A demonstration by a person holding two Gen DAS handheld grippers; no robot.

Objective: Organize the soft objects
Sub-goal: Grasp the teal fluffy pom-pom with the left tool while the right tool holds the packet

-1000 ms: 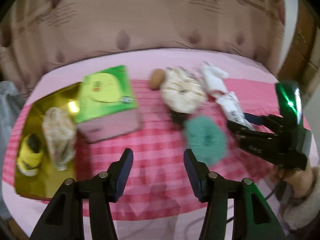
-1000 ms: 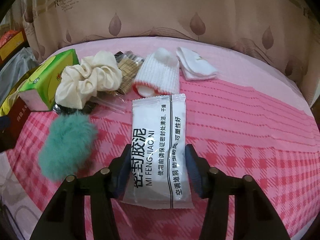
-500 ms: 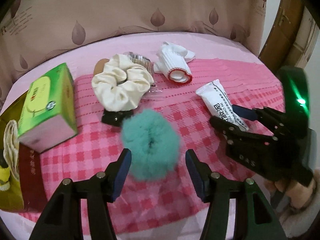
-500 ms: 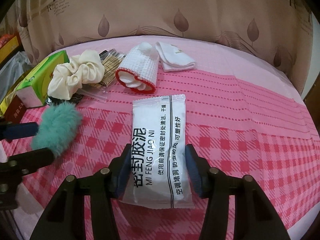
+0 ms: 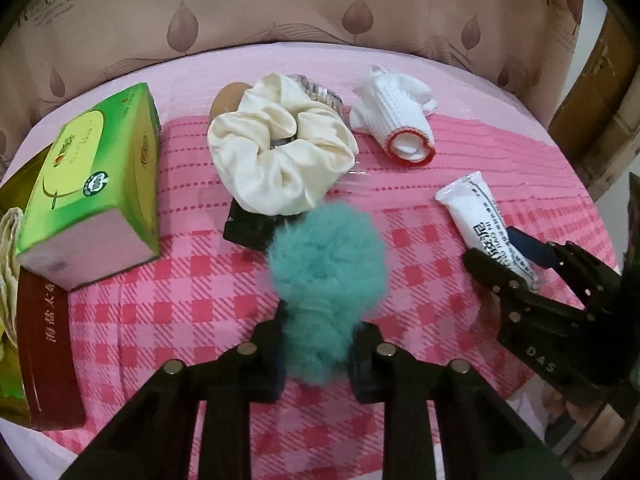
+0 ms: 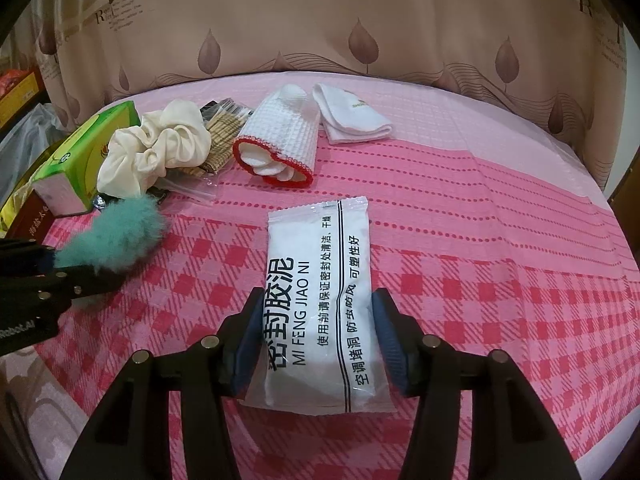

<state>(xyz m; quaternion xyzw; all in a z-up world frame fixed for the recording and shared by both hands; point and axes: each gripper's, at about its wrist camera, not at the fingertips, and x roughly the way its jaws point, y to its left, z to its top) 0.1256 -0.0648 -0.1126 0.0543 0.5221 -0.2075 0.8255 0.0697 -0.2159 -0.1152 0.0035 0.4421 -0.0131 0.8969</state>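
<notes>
A teal fluffy scrunchie [image 5: 326, 264] lies on the pink checked cloth, its near end pinched narrow between the pads of my left gripper [image 5: 318, 344], whose jaws are closing on it. The right wrist view shows the same scrunchie [image 6: 116, 236] at the left. My right gripper [image 6: 318, 332] grips a white printed packet [image 6: 320, 288] at both long edges, and its jaws are easing open. That packet [image 5: 480, 216] also shows at the right of the left wrist view. A cream scrunchie [image 5: 276, 160] and a rolled white cloth with red trim [image 5: 400, 128] lie farther back.
A green tissue box [image 5: 92, 184] rests on a dark red box [image 5: 44, 344] at the left. A small black object [image 5: 248, 232] sits under the cream scrunchie. A folded white sock [image 6: 352, 120] lies at the back, and a patterned curtain [image 6: 360, 20] hangs behind the table.
My left gripper swung right from the tissue box, came down over the teal scrunchie and closed its wide jaws on it. The right gripper and its packet stayed put.
</notes>
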